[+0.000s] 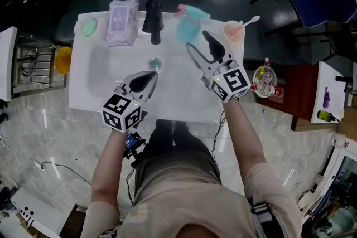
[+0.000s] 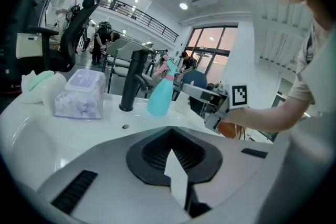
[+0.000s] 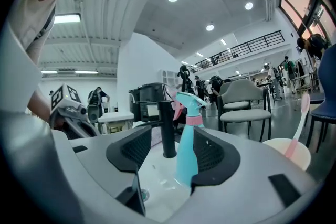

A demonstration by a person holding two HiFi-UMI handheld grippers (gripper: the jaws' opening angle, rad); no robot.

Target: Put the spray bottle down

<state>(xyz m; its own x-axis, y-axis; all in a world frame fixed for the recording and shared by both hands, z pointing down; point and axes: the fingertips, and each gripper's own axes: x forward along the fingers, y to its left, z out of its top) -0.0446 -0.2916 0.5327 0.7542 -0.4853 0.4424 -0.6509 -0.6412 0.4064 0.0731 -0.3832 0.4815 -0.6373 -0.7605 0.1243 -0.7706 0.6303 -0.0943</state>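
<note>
Spray bottle (image 1: 187, 28) upright on the far rim of the white sink (image 1: 100, 75), just right of the black faucet (image 1: 153, 19). Right gripper (image 1: 196, 39) near it, fingers spread wide, gripping nothing. Left gripper (image 1: 152, 75) over the basin, fingers pressed together, empty.

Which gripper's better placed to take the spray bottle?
Right. The right gripper is open, with the upright spray bottle framed straight ahead between its jaws. The left gripper is shut, over the sink, farther from the bottle.
</note>
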